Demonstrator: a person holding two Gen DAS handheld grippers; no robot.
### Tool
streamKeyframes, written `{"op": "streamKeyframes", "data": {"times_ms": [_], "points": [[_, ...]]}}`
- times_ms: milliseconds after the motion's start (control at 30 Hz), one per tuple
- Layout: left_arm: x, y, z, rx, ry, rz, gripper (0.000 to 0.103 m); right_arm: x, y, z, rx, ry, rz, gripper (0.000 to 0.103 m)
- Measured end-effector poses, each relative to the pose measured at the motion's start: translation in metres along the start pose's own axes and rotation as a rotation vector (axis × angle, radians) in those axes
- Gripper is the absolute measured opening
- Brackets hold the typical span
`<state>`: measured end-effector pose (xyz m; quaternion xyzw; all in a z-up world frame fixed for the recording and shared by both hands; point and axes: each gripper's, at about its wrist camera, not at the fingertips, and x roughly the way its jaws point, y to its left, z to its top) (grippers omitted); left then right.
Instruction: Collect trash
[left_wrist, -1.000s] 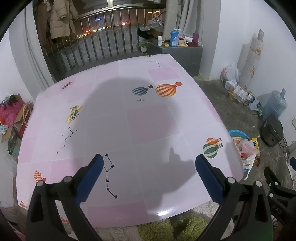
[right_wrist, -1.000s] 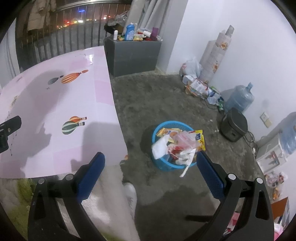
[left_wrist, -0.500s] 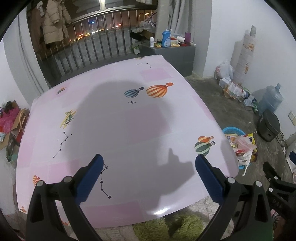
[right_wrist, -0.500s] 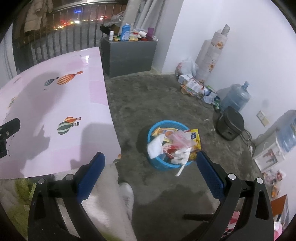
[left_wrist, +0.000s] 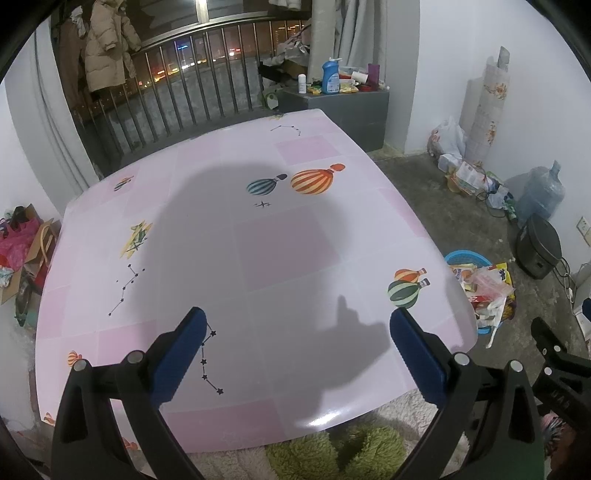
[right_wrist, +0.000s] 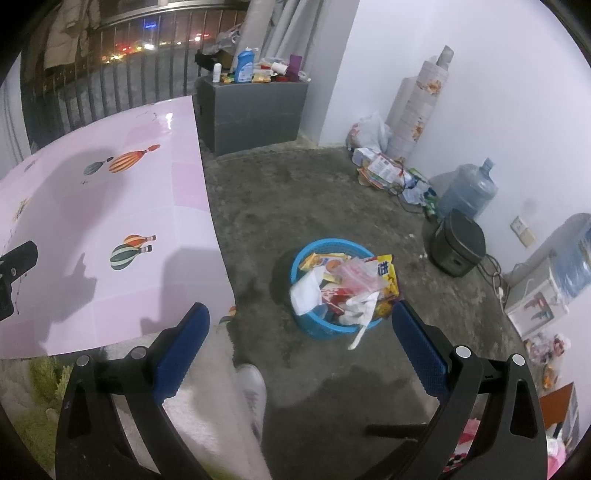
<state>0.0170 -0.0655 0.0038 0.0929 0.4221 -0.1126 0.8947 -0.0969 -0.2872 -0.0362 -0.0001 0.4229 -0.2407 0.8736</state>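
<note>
The left gripper (left_wrist: 297, 334) hangs over the near edge of the pink balloon-print table (left_wrist: 288, 236), its 2 blue-padded fingers (left_wrist: 183, 349) spread wide with nothing between them. The right gripper (right_wrist: 301, 332) is likewise released — jaws far apart, empty — and looks down at the concrete floor (right_wrist: 317, 206) beside the table. The trash (right_wrist: 343, 282) (wrappers, a clear bag, crumpled white paper) is heaped in the blue basket (right_wrist: 317, 326) on the floor, just off the table's right edge, with some pieces spilling over its rim. A black appliance (right_wrist: 458, 243) and a water jug (right_wrist: 469, 192) stand by the wall.
</note>
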Motion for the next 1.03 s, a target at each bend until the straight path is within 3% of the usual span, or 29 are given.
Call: {"op": "streamKeyframes", "data": {"times_ms": [1033], "points": [[0.0014, 0.0034, -0.0005, -0.002, 0.002, 0.003, 0.097, -0.0032, 0.0023, 0.0014, -0.001, -0.007, 0.003, 0.095]]}}
